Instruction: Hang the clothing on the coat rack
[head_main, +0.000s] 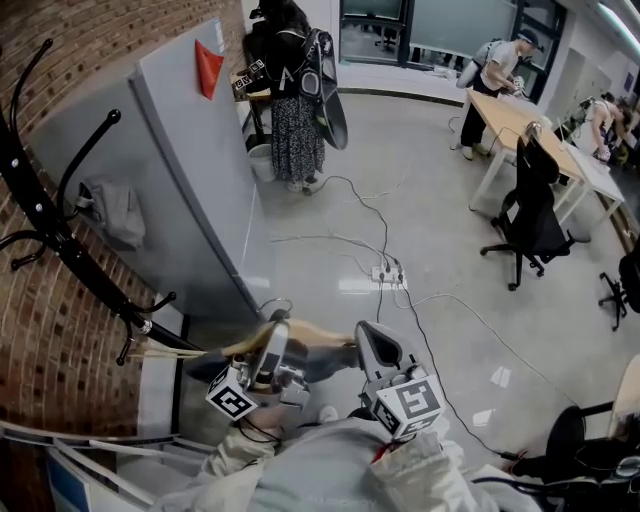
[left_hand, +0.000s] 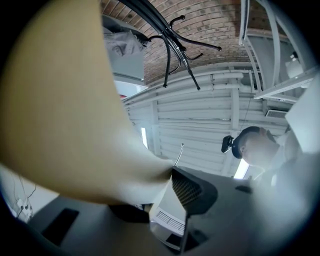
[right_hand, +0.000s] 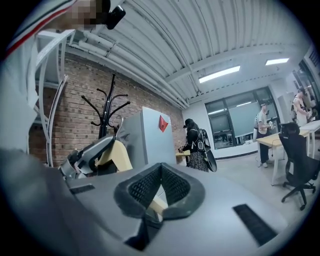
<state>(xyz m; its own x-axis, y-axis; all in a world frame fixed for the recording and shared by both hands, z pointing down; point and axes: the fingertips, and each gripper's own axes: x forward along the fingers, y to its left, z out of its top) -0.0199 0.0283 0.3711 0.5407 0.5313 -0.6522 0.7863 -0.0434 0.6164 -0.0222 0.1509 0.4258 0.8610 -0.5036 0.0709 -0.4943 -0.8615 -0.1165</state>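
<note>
A pale wooden hanger (head_main: 240, 347) lies across between my two grippers, low in the head view. My left gripper (head_main: 272, 345) is shut on it. In the left gripper view the hanger (left_hand: 65, 110) fills the left side and presses against the black ribbed pad (left_hand: 192, 189). My right gripper (head_main: 368, 340) is shut on the hanger's other end; a strip of pale wood (right_hand: 156, 202) shows between its nearly closed pads. The black coat rack (head_main: 45, 215) stands to the left against the brick wall, tilted in view. A grey cloth (head_main: 112, 212) hangs beside its hooks.
A grey partition panel (head_main: 190, 150) stands just right of the rack. A power strip (head_main: 387, 273) and cables lie on the floor ahead. A person in black (head_main: 290, 90) stands at the back; a desk (head_main: 520, 120) and an office chair (head_main: 530, 215) are at right. A white frame (head_main: 100, 450) is at lower left.
</note>
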